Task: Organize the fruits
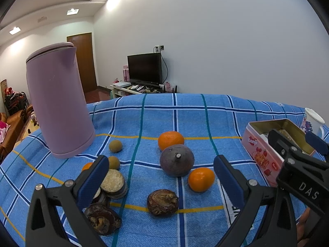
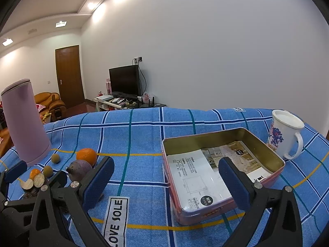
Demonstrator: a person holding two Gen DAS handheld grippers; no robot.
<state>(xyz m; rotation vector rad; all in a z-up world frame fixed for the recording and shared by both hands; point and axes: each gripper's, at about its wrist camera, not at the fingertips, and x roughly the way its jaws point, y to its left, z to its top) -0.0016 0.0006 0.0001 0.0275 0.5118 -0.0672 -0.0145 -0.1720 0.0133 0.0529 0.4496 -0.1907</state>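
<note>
Fruits lie loose on the blue checked cloth (image 1: 156, 119). In the left wrist view I see a large orange (image 1: 171, 140), a dull purple round fruit (image 1: 176, 160), a small orange (image 1: 201, 179), two tan longans (image 1: 115, 146), and brown water chestnuts (image 1: 162, 201), some of them cut (image 1: 113, 182). My left gripper (image 1: 160, 160) stands open over this group, holding nothing. An open pink tin (image 2: 205, 138) with a paper leaflet inside sits to the right. My right gripper (image 2: 166, 162) hangs open and empty at the tin's near left wall.
A tall pink kettle (image 1: 57, 103) stands at the left behind the fruits. A white printed mug (image 2: 285, 133) stands beside the tin's far right corner. The cloth's far edge drops off toward a room with a television (image 1: 145, 69).
</note>
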